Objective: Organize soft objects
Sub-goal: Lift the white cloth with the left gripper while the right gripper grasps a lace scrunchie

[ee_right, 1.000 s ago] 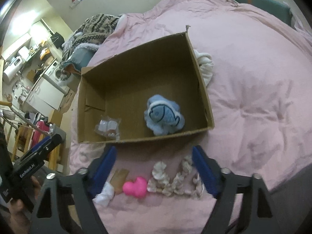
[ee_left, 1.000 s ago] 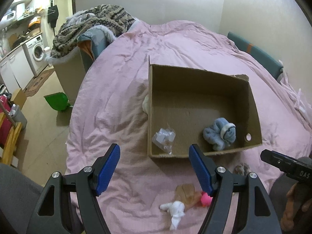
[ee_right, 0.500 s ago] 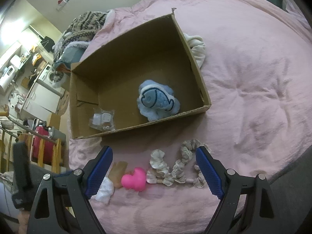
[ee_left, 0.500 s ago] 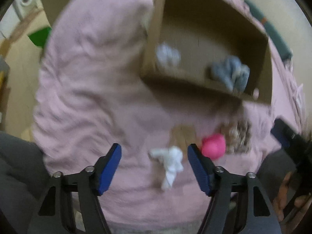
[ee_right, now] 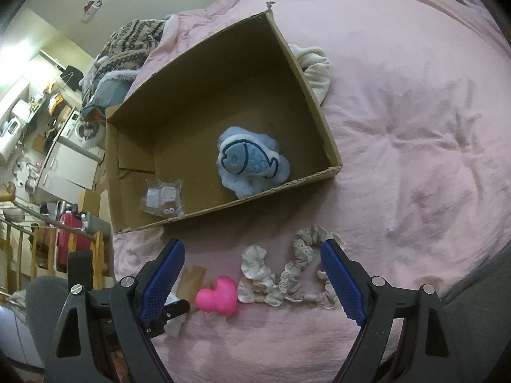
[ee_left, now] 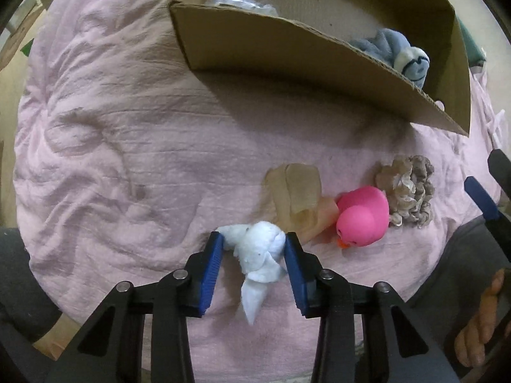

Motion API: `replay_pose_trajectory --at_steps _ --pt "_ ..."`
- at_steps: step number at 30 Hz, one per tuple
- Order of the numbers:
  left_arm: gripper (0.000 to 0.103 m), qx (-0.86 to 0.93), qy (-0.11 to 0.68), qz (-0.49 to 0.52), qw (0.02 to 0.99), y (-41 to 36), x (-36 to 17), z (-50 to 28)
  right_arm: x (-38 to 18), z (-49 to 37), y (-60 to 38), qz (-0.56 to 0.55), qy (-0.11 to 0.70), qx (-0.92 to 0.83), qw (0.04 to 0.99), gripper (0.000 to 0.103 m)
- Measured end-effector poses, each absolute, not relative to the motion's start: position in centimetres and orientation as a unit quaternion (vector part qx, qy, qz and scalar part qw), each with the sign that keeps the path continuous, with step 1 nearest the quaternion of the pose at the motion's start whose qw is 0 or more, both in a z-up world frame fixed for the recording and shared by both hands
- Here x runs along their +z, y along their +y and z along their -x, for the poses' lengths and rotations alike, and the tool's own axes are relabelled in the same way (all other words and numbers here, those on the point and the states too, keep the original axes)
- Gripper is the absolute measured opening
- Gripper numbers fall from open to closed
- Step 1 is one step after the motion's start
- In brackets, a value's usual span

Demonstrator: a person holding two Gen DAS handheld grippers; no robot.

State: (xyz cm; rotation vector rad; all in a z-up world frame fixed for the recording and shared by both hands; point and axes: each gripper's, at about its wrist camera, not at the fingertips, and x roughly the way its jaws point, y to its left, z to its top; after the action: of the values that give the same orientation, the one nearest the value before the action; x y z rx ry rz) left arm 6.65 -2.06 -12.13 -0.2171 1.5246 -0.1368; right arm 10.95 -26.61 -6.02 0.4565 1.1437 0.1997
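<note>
My left gripper (ee_left: pixel 254 244) is closed around a small white plush toy (ee_left: pixel 258 252) lying on the pink bedspread (ee_left: pixel 127 146); both blue pads touch its sides. Beside it lie a tan translucent piece (ee_left: pixel 297 191), a pink rubber duck (ee_left: pixel 362 215) and beige scrunchies (ee_left: pixel 407 190). The cardboard box (ee_right: pixel 319 118) holds a blue fish plush (ee_right: pixel 252 162) and a clear plastic packet (ee_right: pixel 163 198). My right gripper (ee_right: pixel 252 274) is open and empty, hovering above the duck (ee_right: pixel 218 298) and the scrunchies (ee_right: pixel 287 277).
A cream cloth (ee_right: pixel 314 70) lies behind the box's right wall. A patterned blanket pile (ee_right: pixel 127 44) sits at the bed's far left. A washing machine (ee_right: pixel 83 131) and a red item (ee_right: pixel 68 245) stand on the floor to the left.
My left gripper dropped from above the box down to the bedspread and narrowed its jaws around the white plush. My right gripper shifted slightly and stayed open.
</note>
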Motion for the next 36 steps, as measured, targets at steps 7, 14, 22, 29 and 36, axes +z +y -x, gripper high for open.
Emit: replay_pose_trajectory --at_steps 7,14,22,29,36 --pt "0.024 -0.063 0.680 0.090 0.725 -1.5 -10.5 -5.4 -6.2 -11.1 -27.0 -0.227 0.536 0.093 0.808 0.092" --pt "0.024 -0.020 0.612 0.096 0.785 0.4 -5.9 -3.8 -6.6 -11.1 -28.0 -0.248 0.537 0.081 0.802 0.092" --pt "0.024 0.004 0.564 0.070 0.823 1.0 -4.1 -5.5 -9.7 -12.1 -28.3 -0.235 0.606 0.031 0.760 0.085" --pt "0.024 -0.008 0.572 0.062 0.818 0.3 -4.9 -6.3 -12.5 -13.0 -27.1 -0.193 0.649 -0.004 0.736 0.075" --pt "0.024 -0.010 0.579 0.070 0.812 0.1 -5.2 -6.4 -13.8 -13.3 -26.0 -0.161 0.669 -0.022 0.725 0.035"
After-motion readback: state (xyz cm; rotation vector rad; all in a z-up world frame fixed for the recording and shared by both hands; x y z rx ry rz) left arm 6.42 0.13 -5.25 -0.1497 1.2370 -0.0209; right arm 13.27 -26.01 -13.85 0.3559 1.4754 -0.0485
